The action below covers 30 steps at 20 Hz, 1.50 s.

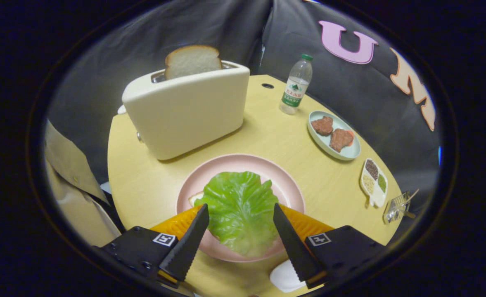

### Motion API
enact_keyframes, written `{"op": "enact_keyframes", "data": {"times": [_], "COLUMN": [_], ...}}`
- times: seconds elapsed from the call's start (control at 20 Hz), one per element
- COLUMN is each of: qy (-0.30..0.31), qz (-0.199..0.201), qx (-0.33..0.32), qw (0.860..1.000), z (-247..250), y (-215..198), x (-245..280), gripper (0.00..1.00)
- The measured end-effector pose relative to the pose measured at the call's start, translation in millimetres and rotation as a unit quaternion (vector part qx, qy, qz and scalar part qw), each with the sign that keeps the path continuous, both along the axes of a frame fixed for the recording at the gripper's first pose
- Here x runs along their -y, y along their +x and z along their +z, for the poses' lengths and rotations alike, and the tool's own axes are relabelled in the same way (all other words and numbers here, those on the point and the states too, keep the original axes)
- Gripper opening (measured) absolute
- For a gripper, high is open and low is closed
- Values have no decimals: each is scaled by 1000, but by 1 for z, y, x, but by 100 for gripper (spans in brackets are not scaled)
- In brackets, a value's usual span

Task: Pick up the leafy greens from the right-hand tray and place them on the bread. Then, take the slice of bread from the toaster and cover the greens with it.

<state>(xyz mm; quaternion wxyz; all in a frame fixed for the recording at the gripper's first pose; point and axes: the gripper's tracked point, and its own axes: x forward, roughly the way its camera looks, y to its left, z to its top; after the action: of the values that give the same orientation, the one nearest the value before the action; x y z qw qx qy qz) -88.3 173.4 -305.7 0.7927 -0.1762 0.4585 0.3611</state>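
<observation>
Two fingers stand wide apart with nothing between them but air, the gripper point(241, 212) hanging above the near part of the pink plate point(286, 183). The leafy greens point(240, 208) lie spread on that plate, covering the bread point(196, 199), of which just a pale corner peeks out at the leaf's left. So the first half looks done. Beyond the plate stands the toaster point(185, 111), and the slice of bread point(192, 60) sticks up from its slot. To the plate's right sit a tray point(350, 152) with two brown patties, then a small dish of seeds point(374, 181); a water bottle point(296, 84) stands behind it on the table point(143, 181). The risk: pinching the slice too hard could crush it, or nudging the toaster could shift it; a careless drop might slide the leaf off.
</observation>
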Motion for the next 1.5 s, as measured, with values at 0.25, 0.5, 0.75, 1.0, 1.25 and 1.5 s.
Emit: {"op": "enact_keyframes", "data": {"times": [0.25, 0.5, 0.75, 1.0, 1.25, 1.5], "qy": [17, 27, 30, 46, 74, 86], "qz": [-20, -24, -12, 12, 8, -23], "qx": [33, 49, 59, 54, 46, 23], "qw": [999, 998, 998, 997, 996, 996], "z": [41, 74, 95, 118, 129, 124], "y": [21, 34, 46, 48, 55, 69], "x": [-23, -51, -82, -128, -175, -207], "gripper": [99, 99, 99, 99, 99, 99]}}
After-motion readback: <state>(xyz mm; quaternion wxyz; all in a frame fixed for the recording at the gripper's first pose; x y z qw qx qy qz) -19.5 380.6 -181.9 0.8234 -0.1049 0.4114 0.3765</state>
